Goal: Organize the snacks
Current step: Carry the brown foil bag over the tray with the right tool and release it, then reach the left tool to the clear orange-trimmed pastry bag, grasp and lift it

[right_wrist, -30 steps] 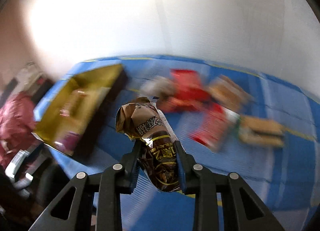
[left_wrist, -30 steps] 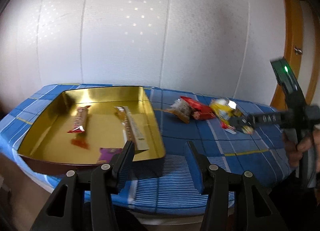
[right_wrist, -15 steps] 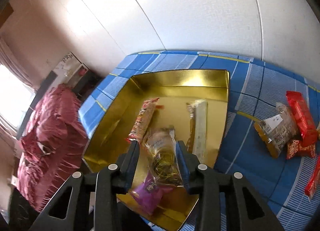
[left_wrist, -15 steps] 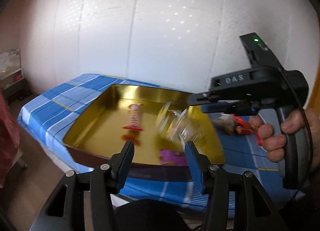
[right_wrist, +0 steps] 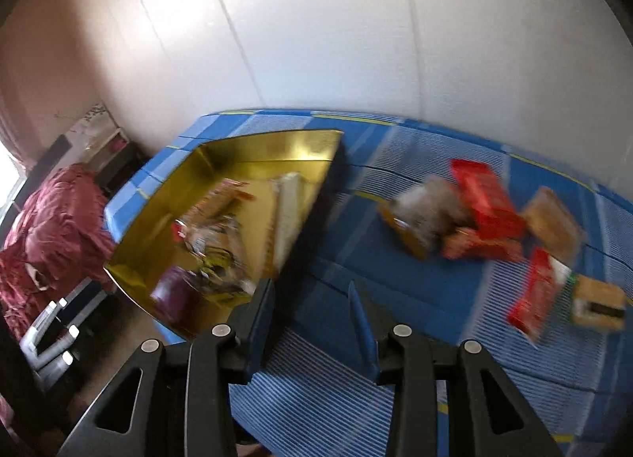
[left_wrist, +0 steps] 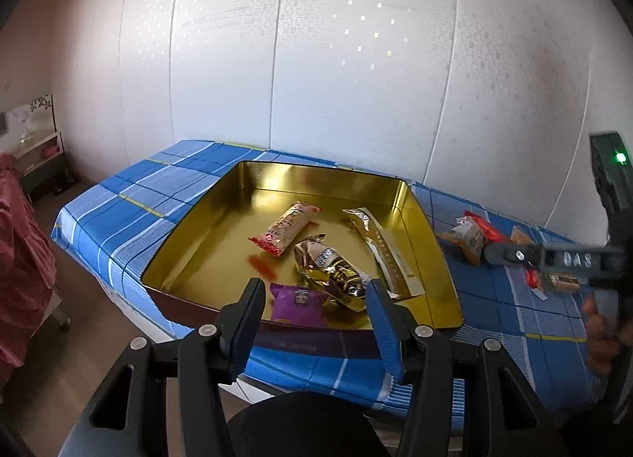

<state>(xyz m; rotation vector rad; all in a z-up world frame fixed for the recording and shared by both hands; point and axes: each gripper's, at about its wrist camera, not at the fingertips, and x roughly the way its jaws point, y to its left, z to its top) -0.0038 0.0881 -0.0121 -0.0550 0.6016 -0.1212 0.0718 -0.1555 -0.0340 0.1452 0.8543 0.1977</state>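
Both grippers empty: left gripper point(left_wrist: 314, 304) jaws apart, right gripper point(right_wrist: 312, 308) narrow gap, nothing between. Four snacks in gold tin point(left_wrist: 435, 243); loose snack pile point(right_wrist: 474, 216) right of tin, blurred, probably six packs. Light, crinkly, slippery foil: pinch mid-body across width, gently.

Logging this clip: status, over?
Left gripper open, empty. Right gripper empty, open. Brown snack in gold tray. More snacks on cloth; nothing blocking.
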